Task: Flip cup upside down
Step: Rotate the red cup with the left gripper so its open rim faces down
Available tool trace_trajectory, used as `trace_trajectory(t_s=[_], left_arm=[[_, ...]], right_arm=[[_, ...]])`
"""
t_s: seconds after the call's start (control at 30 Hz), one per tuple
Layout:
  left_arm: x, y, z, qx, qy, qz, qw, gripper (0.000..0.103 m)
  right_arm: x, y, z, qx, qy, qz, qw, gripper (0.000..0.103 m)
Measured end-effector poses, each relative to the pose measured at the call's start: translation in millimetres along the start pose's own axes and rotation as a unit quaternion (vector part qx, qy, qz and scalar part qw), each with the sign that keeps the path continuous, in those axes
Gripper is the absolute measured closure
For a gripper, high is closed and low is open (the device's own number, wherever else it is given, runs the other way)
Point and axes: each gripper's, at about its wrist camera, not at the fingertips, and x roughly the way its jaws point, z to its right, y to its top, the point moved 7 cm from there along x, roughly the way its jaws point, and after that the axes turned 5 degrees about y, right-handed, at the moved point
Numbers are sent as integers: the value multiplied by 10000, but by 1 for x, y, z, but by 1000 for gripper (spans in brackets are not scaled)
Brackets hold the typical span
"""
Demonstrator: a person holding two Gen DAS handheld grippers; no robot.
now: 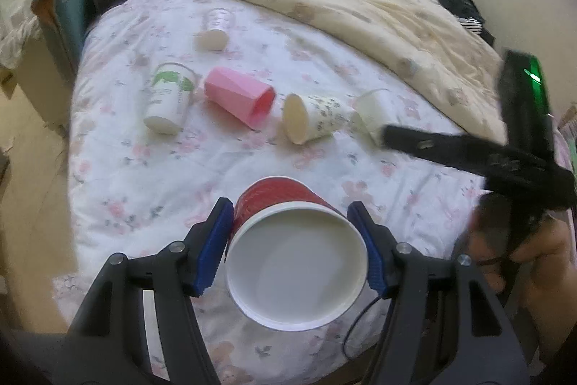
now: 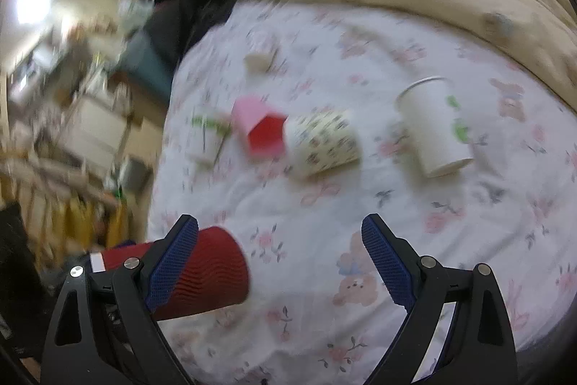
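Your left gripper (image 1: 294,240) clamps the red cup (image 1: 294,251) just behind its rim, above the bedsheet (image 1: 144,168); it's light, crushable paper, so squeeze gently. Your right gripper (image 2: 279,262) gapes empty.

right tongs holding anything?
No. In the right wrist view the right tongs stand open with only bedsheet between them; the red cup lies outside, left.
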Motion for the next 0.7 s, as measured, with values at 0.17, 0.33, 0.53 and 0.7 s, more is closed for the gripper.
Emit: trace_trajectory(t_s=[0.17, 0.33, 0.53, 0.7], left_arm=[[9, 16, -13, -94, 345, -379, 9986, 41], [28, 49, -11, -82, 688, -560, 9960, 41], [71, 70, -10, -311, 991, -907, 9904, 41], [102, 75, -14, -581, 959, -1135, 9872, 41]], right_arm=[[-25, 11, 21, 450, -99, 424, 9980, 8], [-30, 13, 33, 741, -38, 436, 9963, 8], [-33, 13, 36, 771, -44, 433, 9961, 8], [-34, 13, 37, 788, -21, 430, 9960, 9]])
